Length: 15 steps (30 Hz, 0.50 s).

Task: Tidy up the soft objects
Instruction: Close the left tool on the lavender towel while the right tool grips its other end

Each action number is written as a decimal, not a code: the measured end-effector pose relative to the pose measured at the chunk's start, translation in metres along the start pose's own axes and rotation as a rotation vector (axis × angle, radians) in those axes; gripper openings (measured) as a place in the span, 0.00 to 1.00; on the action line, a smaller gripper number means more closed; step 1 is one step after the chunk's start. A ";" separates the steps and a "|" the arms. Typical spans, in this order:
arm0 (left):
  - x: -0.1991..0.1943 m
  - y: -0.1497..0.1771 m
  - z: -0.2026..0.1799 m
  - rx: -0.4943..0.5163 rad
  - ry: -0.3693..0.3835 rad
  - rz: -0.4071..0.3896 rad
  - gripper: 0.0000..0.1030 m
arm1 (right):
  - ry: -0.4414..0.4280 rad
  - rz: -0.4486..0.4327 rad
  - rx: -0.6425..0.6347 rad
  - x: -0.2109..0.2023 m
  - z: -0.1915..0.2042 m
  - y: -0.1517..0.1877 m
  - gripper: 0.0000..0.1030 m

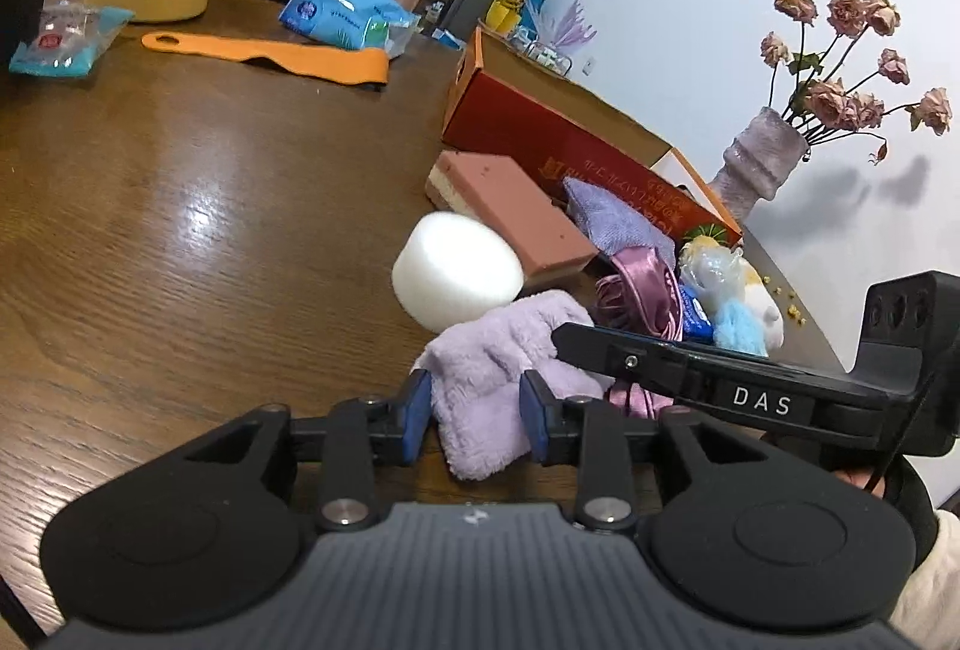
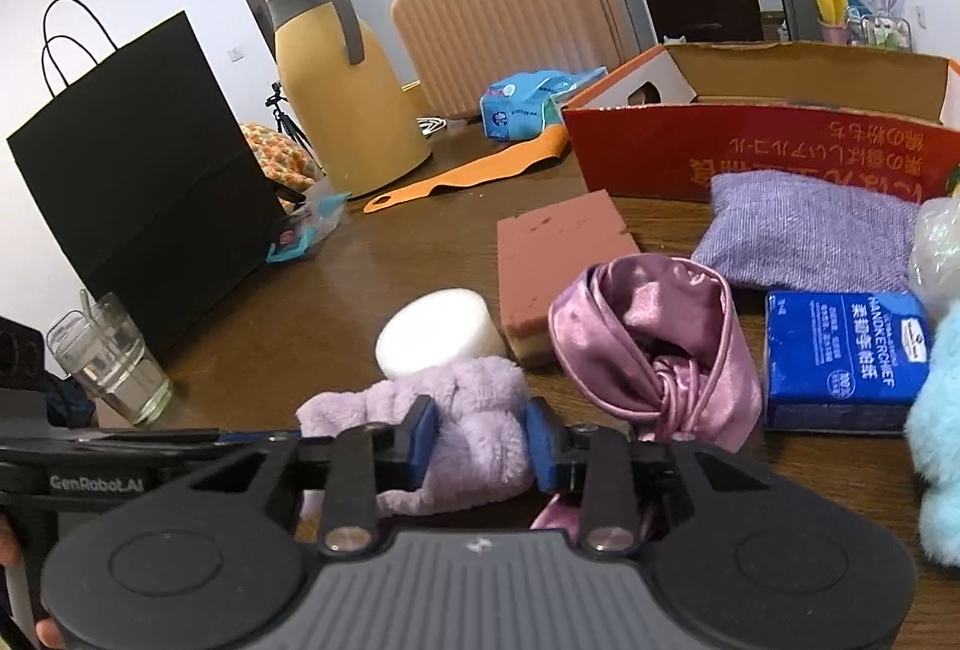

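A fluffy lilac cloth point(image 1: 504, 350) point(image 2: 474, 410) lies on the brown table, and both grippers hold it. My left gripper point(image 1: 477, 410) has its blue pads pressed on one end. My right gripper point(image 2: 480, 440) is shut on the other end, and its black finger point(image 1: 600, 344) reaches in from the right in the left wrist view. Just beyond the cloth sit a white foam cylinder point(image 2: 435, 332), a pink sponge block point(image 2: 558, 260), a pink satin scrunchie point(image 2: 648, 344), a purple knit pouch point(image 2: 810, 236) and a blue tissue pack point(image 2: 840, 362).
An open red cardboard box point(image 2: 750, 152) stands behind the soft things. A vase of dried roses point(image 1: 762, 164) is at the table's right edge. A glass of water point(image 2: 111, 362), a black paper bag point(image 2: 138, 170) and a yellow jug point(image 2: 336, 110) stand at the left. A light-blue fluffy thing point(image 2: 936, 440) lies far right.
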State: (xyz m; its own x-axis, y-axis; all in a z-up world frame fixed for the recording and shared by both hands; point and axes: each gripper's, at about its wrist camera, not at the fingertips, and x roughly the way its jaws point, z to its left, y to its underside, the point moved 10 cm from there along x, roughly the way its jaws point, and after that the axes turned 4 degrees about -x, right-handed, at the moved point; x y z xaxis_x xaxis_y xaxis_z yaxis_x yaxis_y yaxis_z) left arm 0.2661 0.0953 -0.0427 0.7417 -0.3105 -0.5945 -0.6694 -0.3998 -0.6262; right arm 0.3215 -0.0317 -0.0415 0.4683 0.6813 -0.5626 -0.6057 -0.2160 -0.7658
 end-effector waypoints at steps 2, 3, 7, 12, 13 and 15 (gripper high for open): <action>0.001 0.001 0.000 0.008 -0.009 0.000 0.22 | 0.003 0.004 -0.005 0.000 0.001 0.001 0.30; 0.001 0.001 0.000 0.010 -0.009 -0.001 0.20 | 0.001 0.006 -0.006 0.000 0.001 0.001 0.28; -0.003 -0.005 -0.007 0.027 0.000 -0.004 0.17 | -0.014 -0.009 0.015 -0.006 0.002 -0.002 0.23; -0.009 -0.014 -0.021 0.067 0.000 -0.021 0.16 | -0.022 -0.045 0.004 -0.017 0.005 -0.013 0.22; -0.011 -0.018 -0.025 0.072 0.006 -0.031 0.16 | -0.024 -0.053 0.009 -0.020 0.005 -0.015 0.22; -0.015 -0.027 -0.033 0.083 0.018 -0.051 0.16 | -0.024 -0.079 0.016 -0.027 0.003 -0.024 0.22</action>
State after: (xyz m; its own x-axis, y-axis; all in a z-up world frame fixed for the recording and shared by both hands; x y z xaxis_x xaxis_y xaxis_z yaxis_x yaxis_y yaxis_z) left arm 0.2744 0.0823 0.0001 0.7750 -0.3075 -0.5521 -0.6314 -0.3428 -0.6955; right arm 0.3211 -0.0429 -0.0071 0.4995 0.7124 -0.4930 -0.5776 -0.1502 -0.8024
